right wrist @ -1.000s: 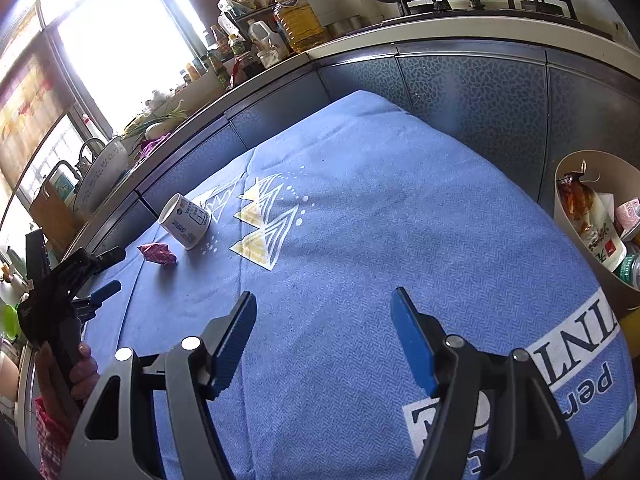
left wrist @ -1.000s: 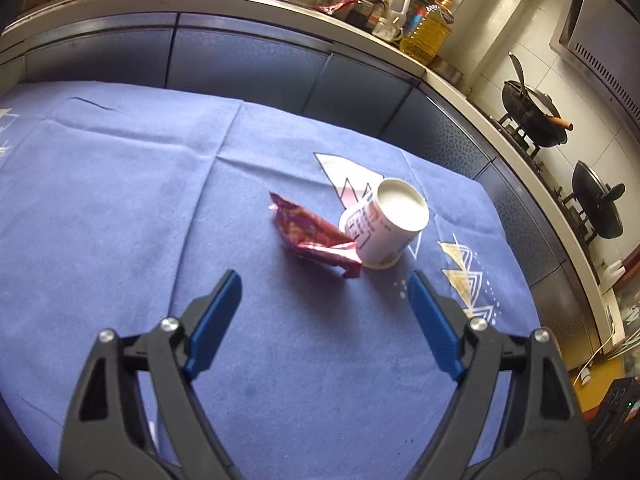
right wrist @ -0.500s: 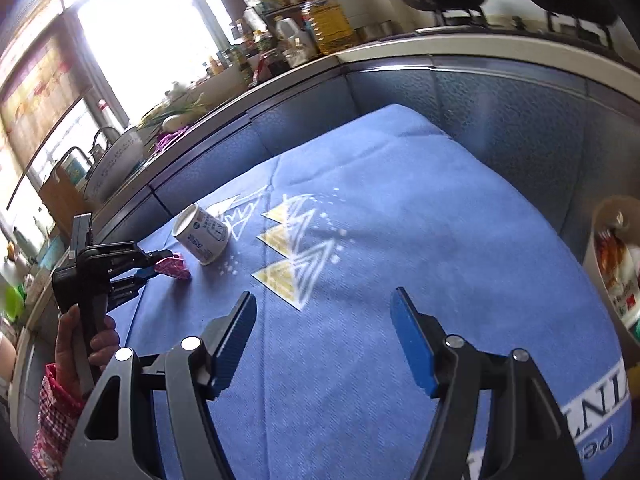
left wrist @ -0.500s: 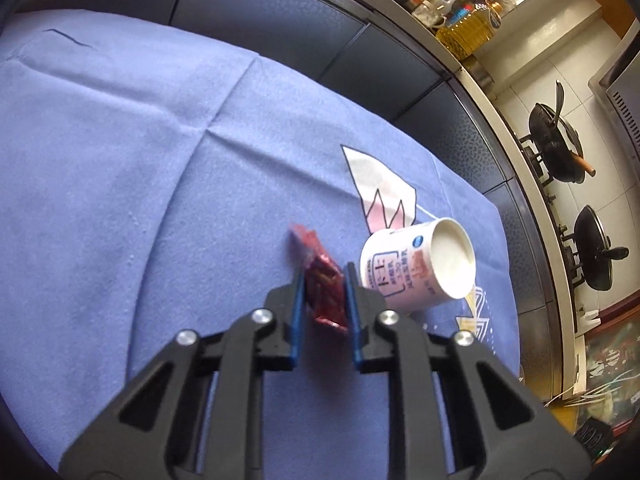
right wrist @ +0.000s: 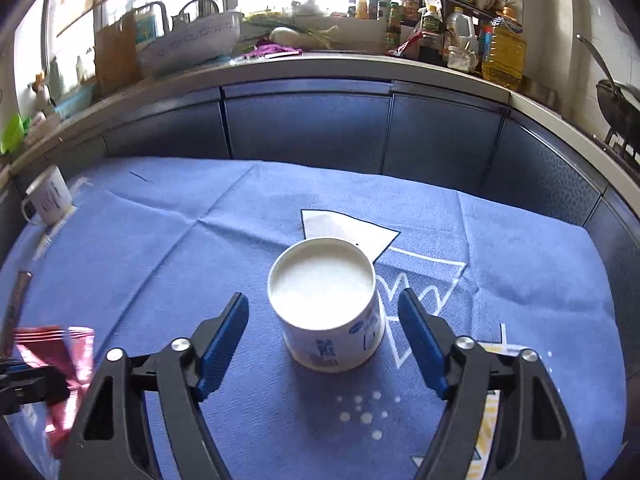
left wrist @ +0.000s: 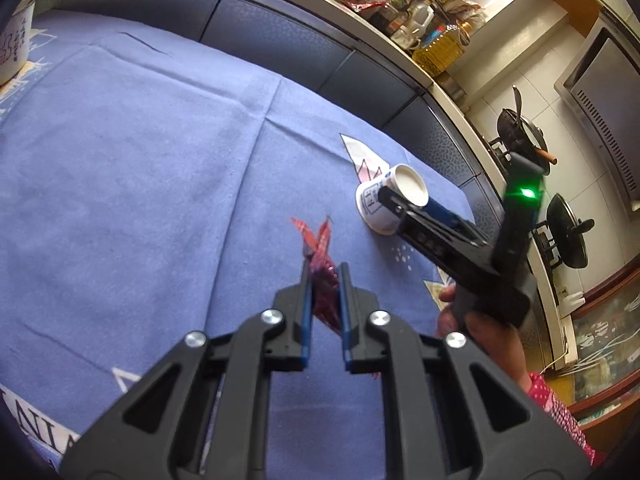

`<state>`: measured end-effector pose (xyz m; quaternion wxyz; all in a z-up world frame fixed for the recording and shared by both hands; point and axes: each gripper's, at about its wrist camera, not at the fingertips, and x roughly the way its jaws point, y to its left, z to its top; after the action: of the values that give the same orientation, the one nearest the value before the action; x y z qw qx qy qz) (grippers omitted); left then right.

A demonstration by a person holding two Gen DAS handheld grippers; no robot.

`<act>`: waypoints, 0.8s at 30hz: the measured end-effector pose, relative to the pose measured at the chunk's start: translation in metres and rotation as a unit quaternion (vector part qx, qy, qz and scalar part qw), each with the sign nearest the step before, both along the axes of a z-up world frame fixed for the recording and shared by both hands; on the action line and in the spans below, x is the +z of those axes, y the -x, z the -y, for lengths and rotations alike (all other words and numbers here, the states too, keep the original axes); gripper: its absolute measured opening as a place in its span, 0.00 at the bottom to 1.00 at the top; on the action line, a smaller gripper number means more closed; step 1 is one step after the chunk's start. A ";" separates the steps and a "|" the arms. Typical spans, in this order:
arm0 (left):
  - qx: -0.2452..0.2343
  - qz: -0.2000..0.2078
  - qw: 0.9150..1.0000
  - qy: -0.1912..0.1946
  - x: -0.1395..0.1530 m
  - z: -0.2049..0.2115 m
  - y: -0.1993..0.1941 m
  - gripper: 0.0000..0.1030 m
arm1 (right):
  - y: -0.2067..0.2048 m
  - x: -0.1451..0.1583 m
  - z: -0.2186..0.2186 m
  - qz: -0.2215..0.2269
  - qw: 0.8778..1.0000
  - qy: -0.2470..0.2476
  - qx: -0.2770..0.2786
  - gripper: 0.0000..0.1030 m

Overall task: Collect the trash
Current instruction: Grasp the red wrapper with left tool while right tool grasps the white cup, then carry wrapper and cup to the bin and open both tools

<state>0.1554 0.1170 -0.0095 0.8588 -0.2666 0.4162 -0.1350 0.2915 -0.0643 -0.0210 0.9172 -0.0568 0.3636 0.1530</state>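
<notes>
The wrapper [left wrist: 320, 268], red and crinkled, is sitting clamped between the pads of the left gripper [left wrist: 323, 280], lifted just off the blue cloth [left wrist: 140, 184] of the bench, on the near left of the cup [left wrist: 390, 200]. Only its lower part is being pinched; the upper end is sticking out loose, so in my judgement it could be slipping free if the hand swings fast. Beside the cup, the right gripper [left wrist: 394, 204] is reaching in with its jaws astride it, a hand [left wrist: 476, 324] holding it from behind. The cup is lying tilted with its mouth facing the stove side; its inside is looking white, and whether that is residue or bare lining I cannot tell.

From the right wrist, the cup [right wrist: 326, 304] is sitting between the jaws of the right gripper [right wrist: 324, 344], which are standing apart and have just been closing, with the pads not yet touching its wall. The cup is thin and light, I judge: a hard squeeze could be crushing it, an off-centre one could be rolling it away, and any dregs could be spilling on the cloth [right wrist: 500, 264]. Left of the cup, the wrapper [right wrist: 60, 360] is showing at the edge, held by the left gripper. Far left of the cup, a white mug [right wrist: 50, 196] is standing upright, its contents hidden.
</notes>
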 end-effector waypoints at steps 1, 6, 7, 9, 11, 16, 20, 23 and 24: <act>-0.003 0.006 1.000 -0.008 0.004 0.003 0.003 0.10 | 0.004 0.003 0.007 0.000 1.000 -0.020 -0.002 0.53; -0.047 0.026 0.998 -0.029 0.017 0.039 0.007 0.10 | 0.068 0.035 0.069 0.034 0.995 -0.094 -0.007 0.53; -0.063 0.027 0.997 -0.028 0.017 0.051 0.006 0.10 | 0.083 0.039 0.086 0.038 0.994 -0.102 -0.015 0.53; -0.095 0.029 0.995 -0.030 0.017 0.081 0.005 0.10 | 0.116 0.039 0.128 0.043 0.991 -0.116 -0.042 0.53; -0.137 0.030 0.990 -0.034 0.019 0.118 0.004 0.10 | 0.148 0.035 0.174 0.045 0.987 -0.132 -0.082 0.53; -0.247 0.046 0.967 -0.046 0.031 0.230 0.005 0.10 | 0.226 0.024 0.306 0.063 0.959 -0.139 -0.238 0.53; -0.335 0.069 0.938 -0.057 0.044 0.333 0.015 0.11 | 0.276 0.007 0.401 0.065 0.922 -0.156 -0.349 0.53; -0.395 0.074 0.914 -0.059 0.045 0.413 0.025 0.11 | 0.296 -0.011 0.451 0.059 0.900 -0.178 -0.393 0.53; -0.411 0.074 0.906 -0.063 0.043 0.439 0.027 0.11 | 0.299 -0.016 0.463 0.055 0.896 -0.181 -0.402 0.53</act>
<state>0.1281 -0.3220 0.0336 0.7708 -0.0063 0.4314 -0.4687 -0.0078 -0.5270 -0.0374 0.9135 0.2533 0.2699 -0.1689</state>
